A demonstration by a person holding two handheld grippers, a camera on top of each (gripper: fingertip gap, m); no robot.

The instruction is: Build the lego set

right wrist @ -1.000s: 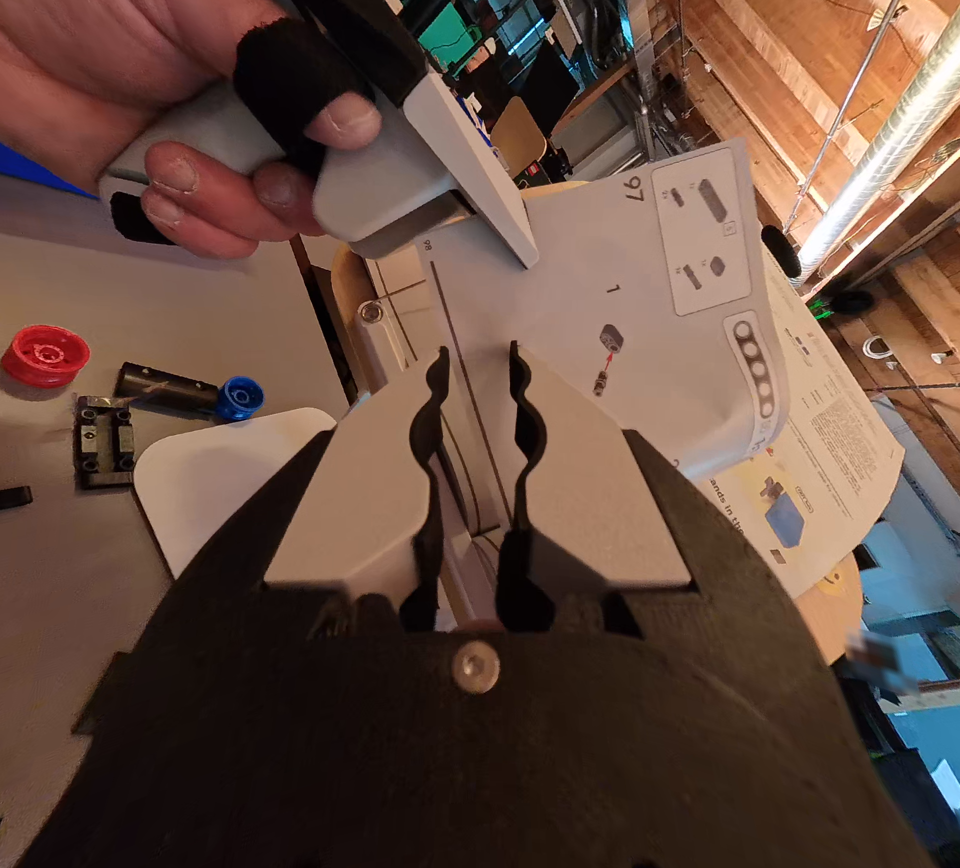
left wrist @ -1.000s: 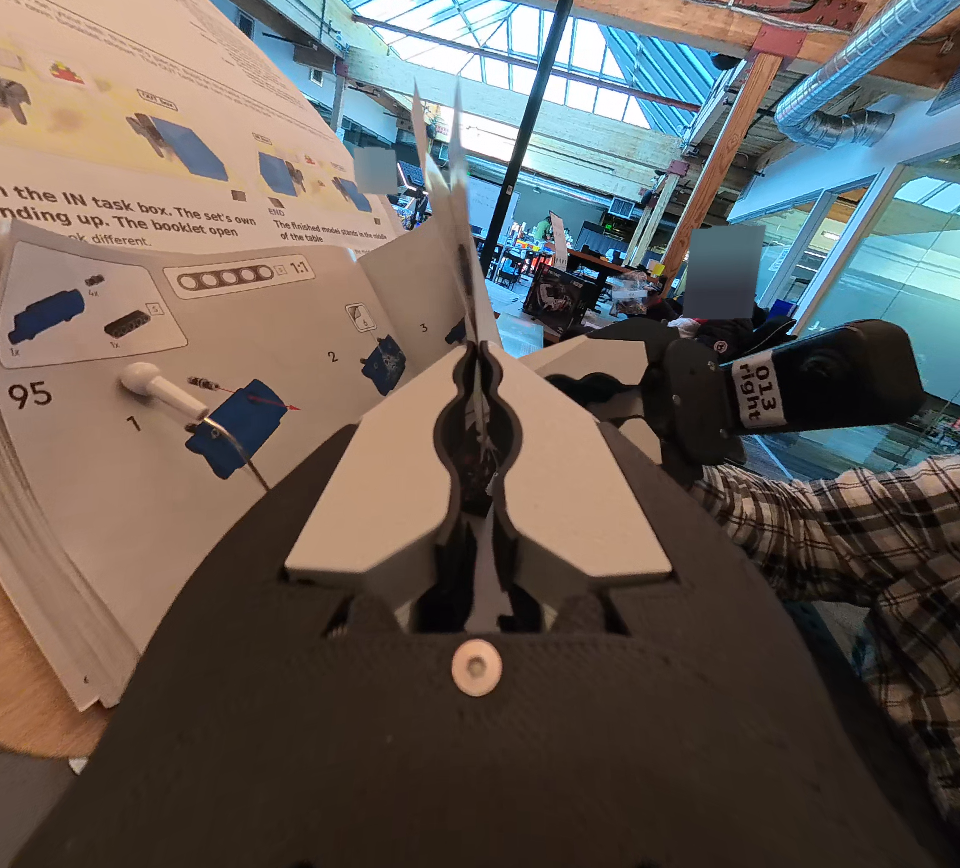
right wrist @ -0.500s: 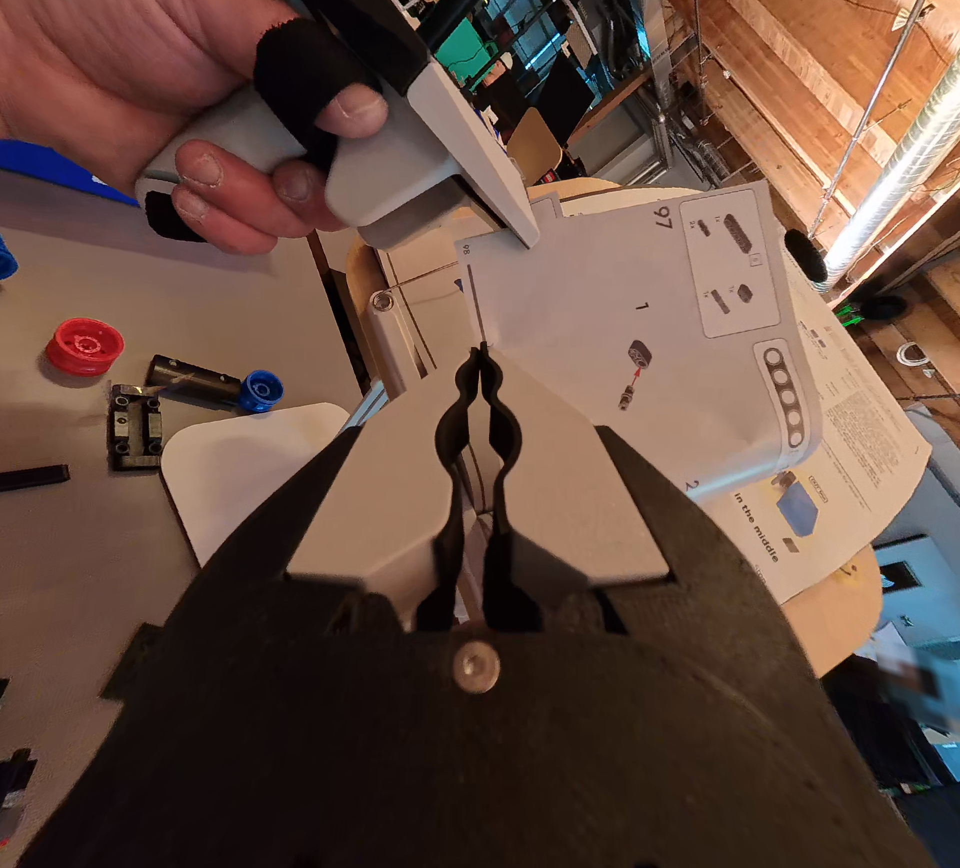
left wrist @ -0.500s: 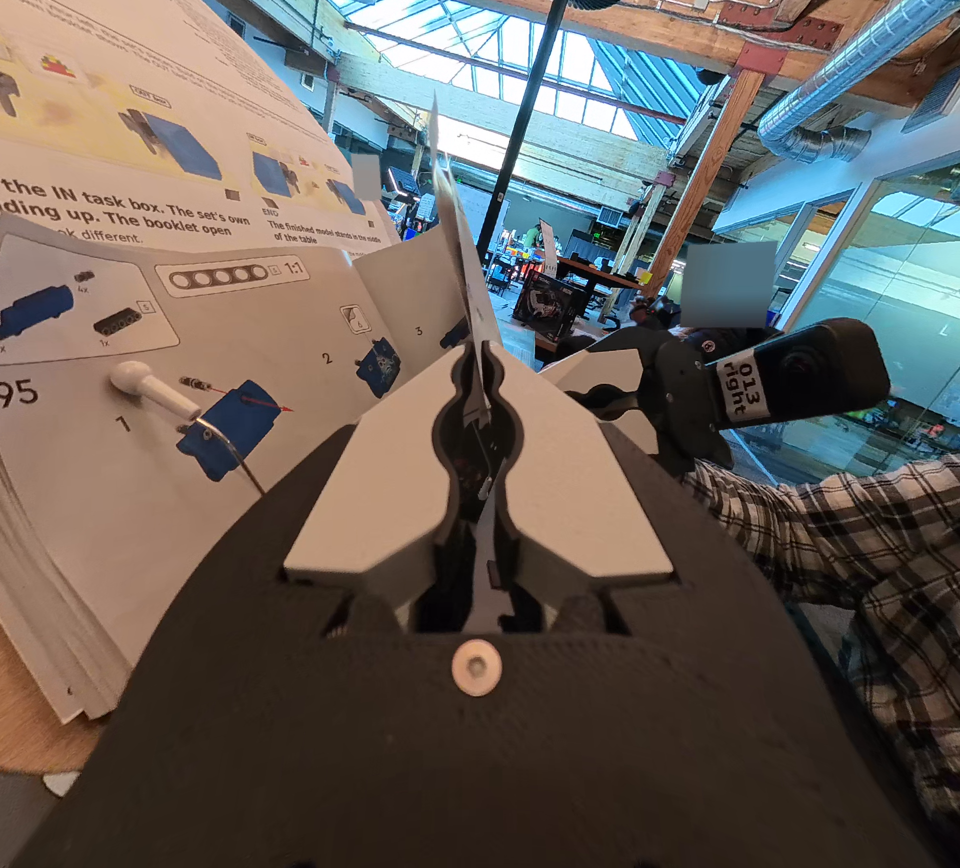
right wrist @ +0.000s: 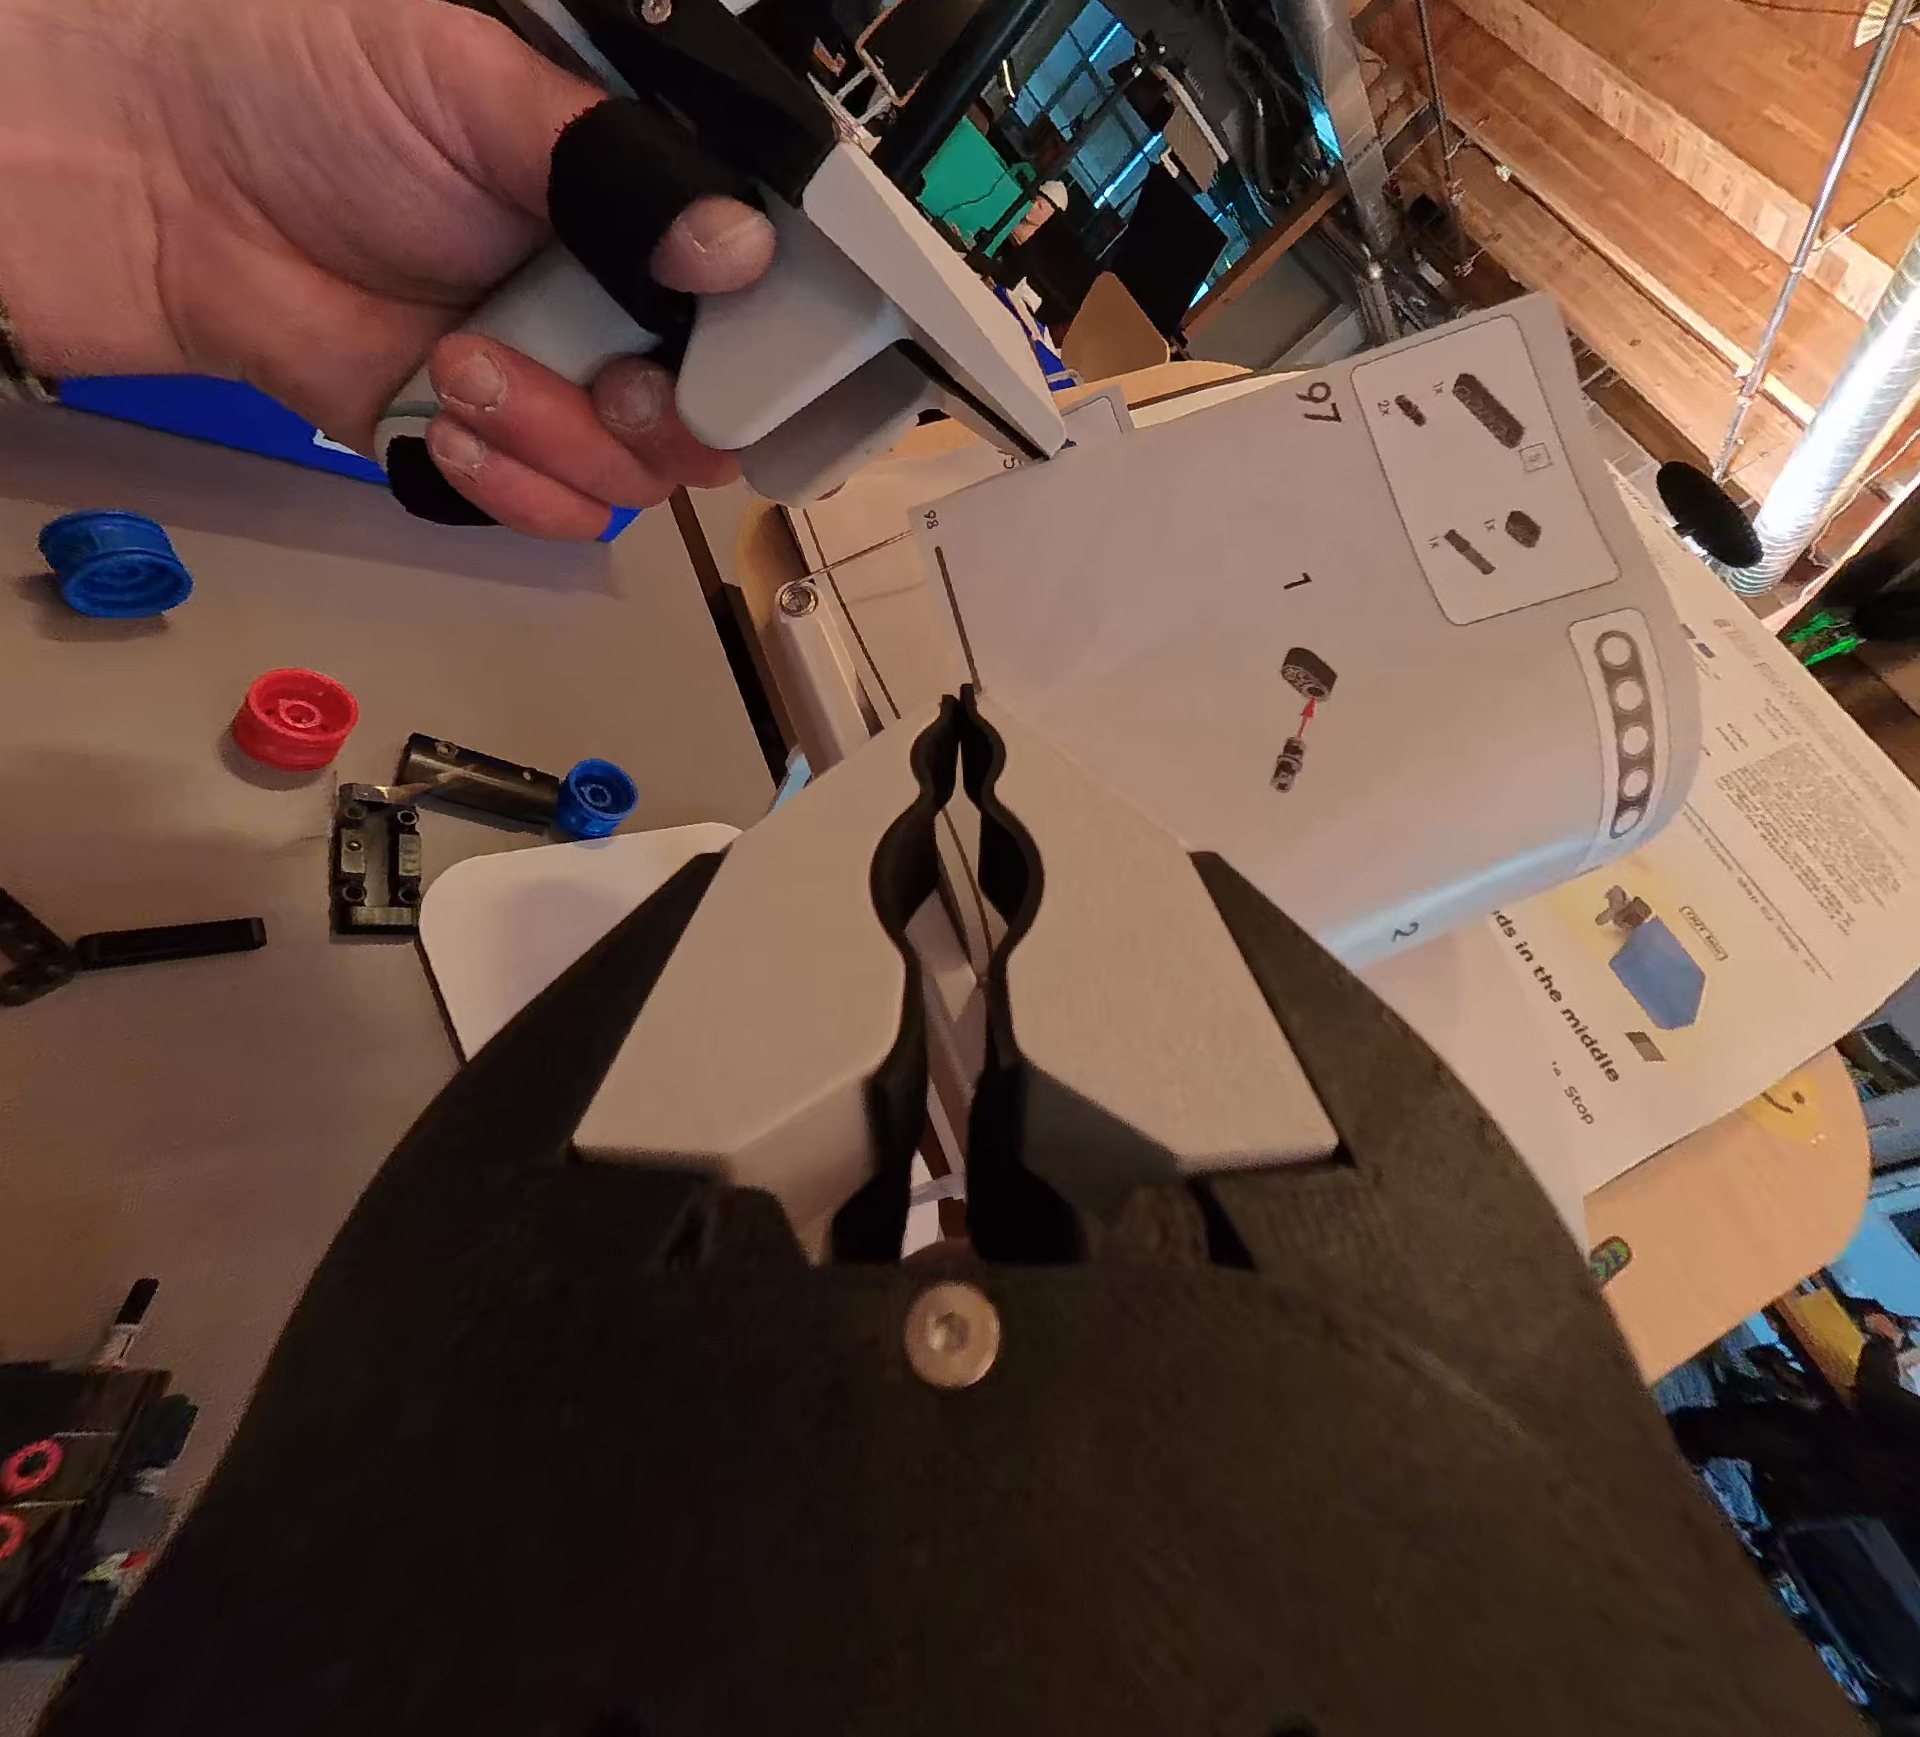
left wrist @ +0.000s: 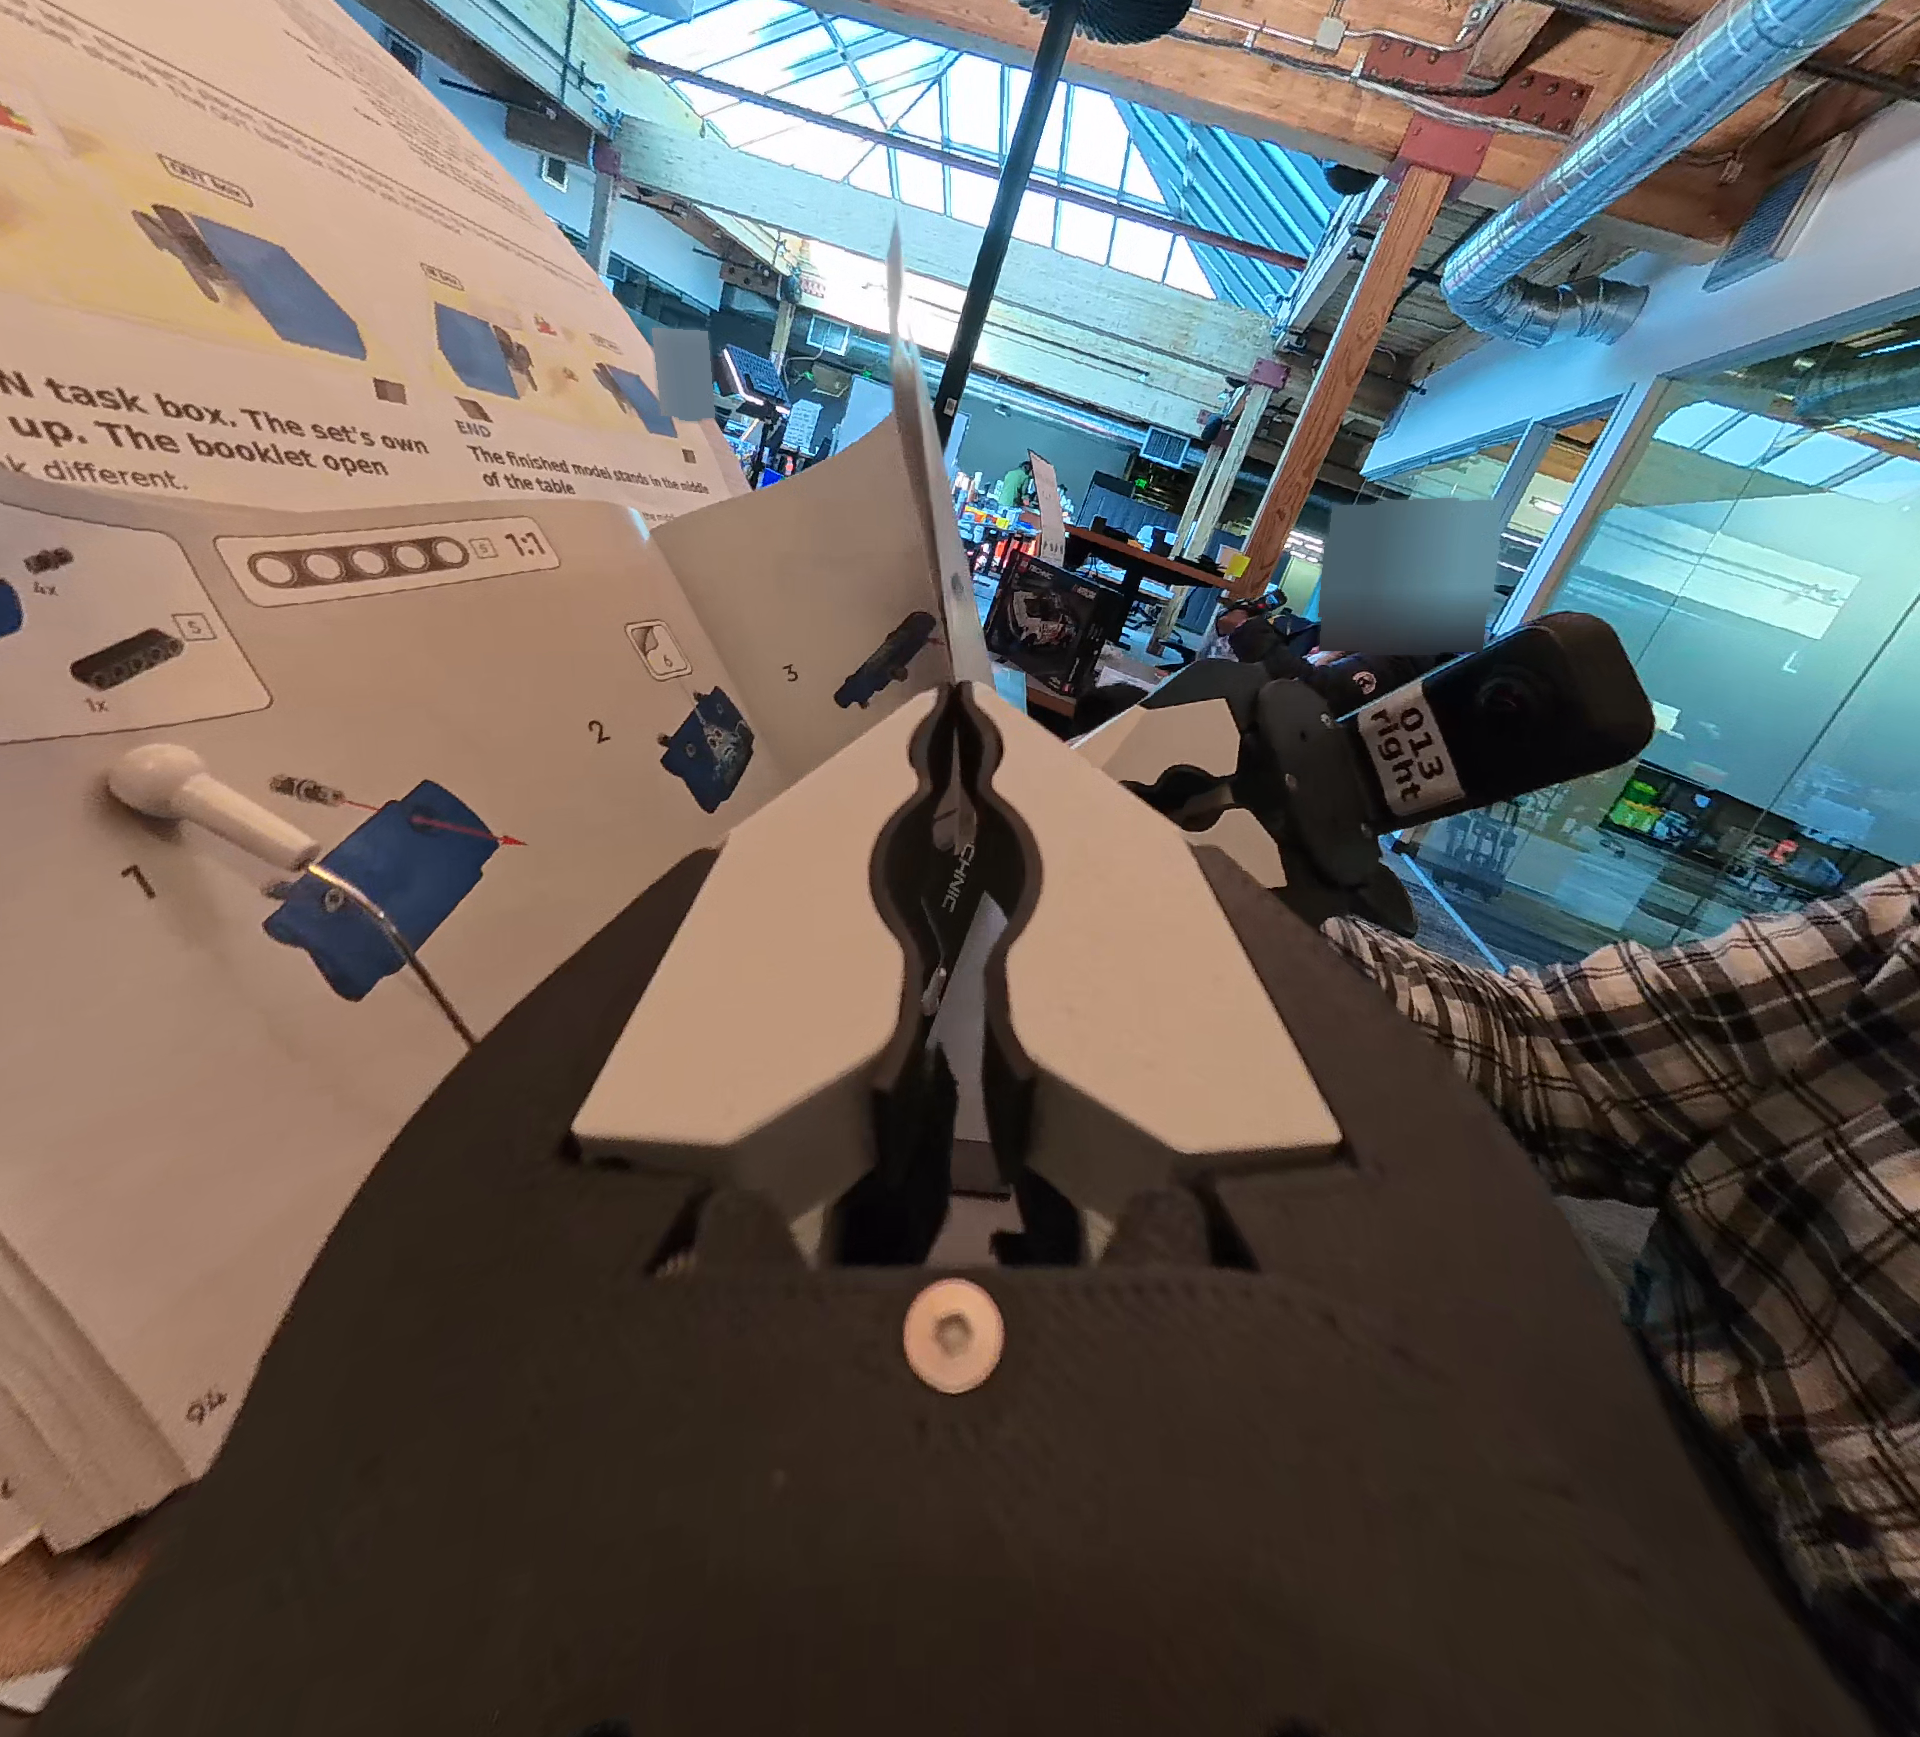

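The instruction booklet stands open at the left of the left wrist view. My left gripper is shut on one of its pages, which rises edge-on from the fingertips. In the right wrist view my right gripper is shut on the lower edge of a curled booklet page. The left gripper, held in a hand, pinches a page corner just above. The right gripper also shows at the right of the left wrist view.
Loose parts lie on the grey table: a blue wheel, a red wheel, a small blue wheel, a black block, a black beam. A white clip holds the booklet. A printed sheet lies on a wooden board. Across from one pair of fingers to the other is roughly 5 cm.
My right gripper went from open to shut on the page edge. The left gripper stayed shut on its page and rose a little away from the right one.
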